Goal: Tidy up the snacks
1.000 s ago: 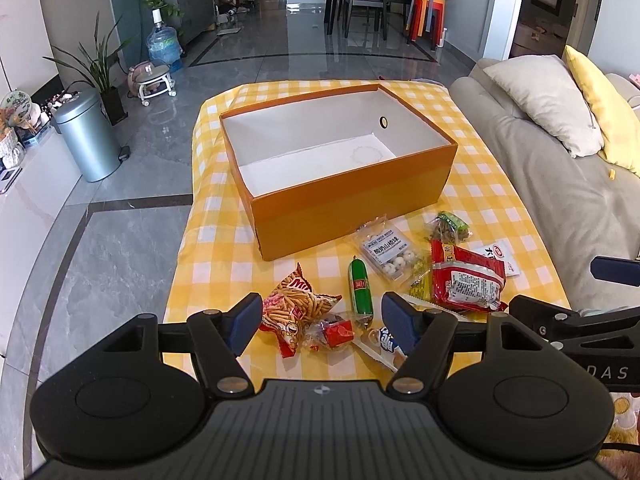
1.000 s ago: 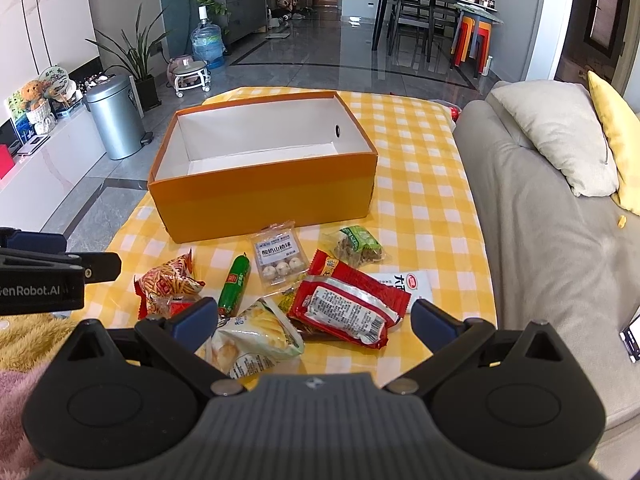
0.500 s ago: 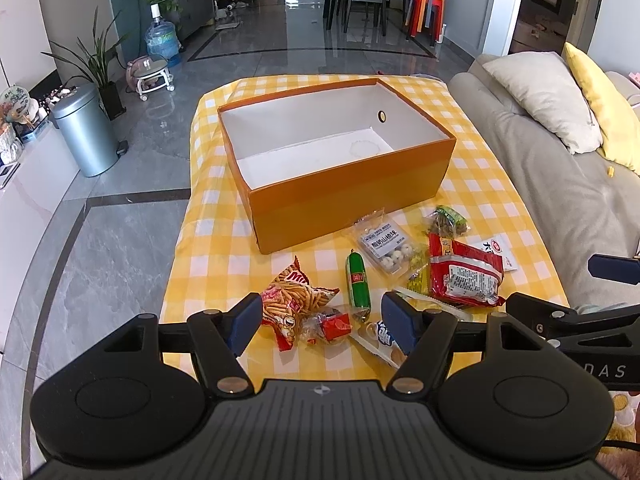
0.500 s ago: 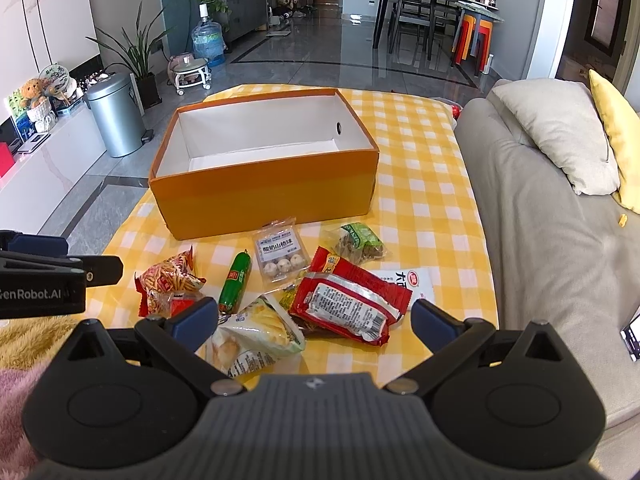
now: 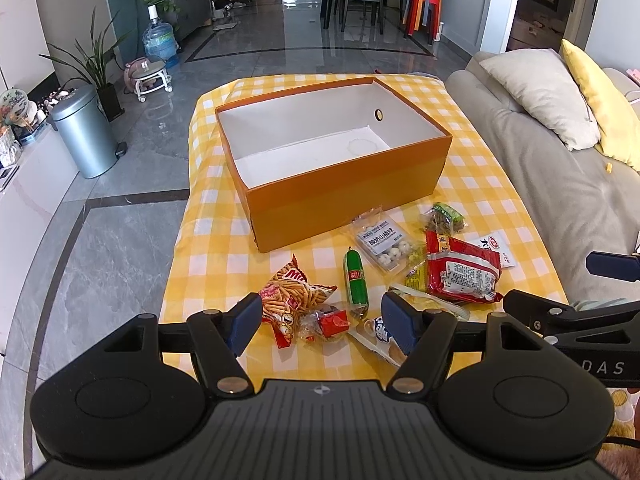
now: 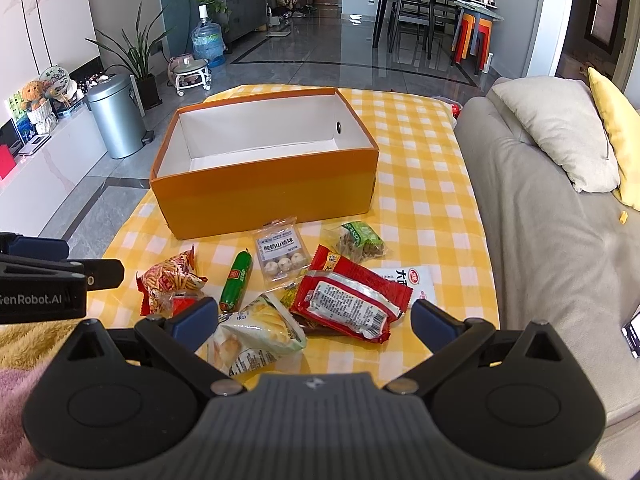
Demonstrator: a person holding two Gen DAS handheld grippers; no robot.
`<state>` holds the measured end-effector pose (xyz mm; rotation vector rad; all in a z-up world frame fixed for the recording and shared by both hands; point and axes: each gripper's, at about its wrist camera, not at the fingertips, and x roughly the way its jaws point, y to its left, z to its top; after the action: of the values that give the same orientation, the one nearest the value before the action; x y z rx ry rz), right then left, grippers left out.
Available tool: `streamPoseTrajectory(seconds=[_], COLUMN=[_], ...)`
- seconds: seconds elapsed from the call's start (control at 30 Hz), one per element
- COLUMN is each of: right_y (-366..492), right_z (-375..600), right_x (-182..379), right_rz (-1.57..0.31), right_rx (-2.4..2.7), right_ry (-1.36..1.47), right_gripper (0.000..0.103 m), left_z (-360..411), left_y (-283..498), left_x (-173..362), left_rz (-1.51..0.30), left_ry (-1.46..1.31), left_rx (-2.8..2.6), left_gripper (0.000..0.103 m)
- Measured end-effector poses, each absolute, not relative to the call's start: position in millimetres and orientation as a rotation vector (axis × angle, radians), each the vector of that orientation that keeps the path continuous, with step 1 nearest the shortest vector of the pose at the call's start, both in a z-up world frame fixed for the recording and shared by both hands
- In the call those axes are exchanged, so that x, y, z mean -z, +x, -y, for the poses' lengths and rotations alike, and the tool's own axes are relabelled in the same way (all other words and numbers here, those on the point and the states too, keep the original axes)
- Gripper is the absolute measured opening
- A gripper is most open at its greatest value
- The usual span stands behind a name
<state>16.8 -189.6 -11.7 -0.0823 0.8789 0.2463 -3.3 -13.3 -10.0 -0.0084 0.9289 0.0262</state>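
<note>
An empty orange box with a white inside stands on the yellow checked tablecloth. In front of it lie loose snacks. Among them are a red-orange stick-snack bag, a green sausage, a clear pack of white balls, a red packet, a small green pack, a white sachet and a pale chip bag. My left gripper hovers open over the near-left snacks. My right gripper hovers wide open over the pale bag and red packet. Neither holds anything.
A grey sofa with a beige pillow and a yellow one runs along the table's right side. A metal bin, a plant and a water bottle stand on the tiled floor to the left. A dining set is far back.
</note>
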Motion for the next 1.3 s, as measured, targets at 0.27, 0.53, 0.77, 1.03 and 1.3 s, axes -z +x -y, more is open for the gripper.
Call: streamPoseTrajectory(seconds=[0.27, 0.53, 0.77, 1.03, 1.3], right_y=[13.2, 12.2, 18.1, 35.5, 76.6], right_z=[191.5, 191.9, 206.9, 216.2, 219.1], right_x=[10.4, 9.7, 17.3, 42.0, 79.8], right_rz=[-0.875, -0.876, -0.925, -0.985, -1.026], right_rx=[-0.270, -0.271, -0.275, -0.300, -0.400], right_ry=[-0.071, -0.066, 0.006, -0.023, -0.162], right_gripper=[0.099, 0.099, 0.086, 0.077, 0.078], left_z=[13.6, 18.5, 23.2, 39.6, 61.4], left_y=[-3.9, -8.9, -3.1, 19.0, 55.2], left_x=[9.5, 4.8, 8.8, 34.6, 75.2], left_rz=[-0.931, -0.925, -0.949, -1.046, -1.154], left_ry=[-0.007, 0.014, 0.007, 0.012, 0.085], left_rx=[-0.024, 0.003, 0.123, 0.298, 0.396], left_gripper=[0.081, 0.080, 0.063, 0.065, 0.069])
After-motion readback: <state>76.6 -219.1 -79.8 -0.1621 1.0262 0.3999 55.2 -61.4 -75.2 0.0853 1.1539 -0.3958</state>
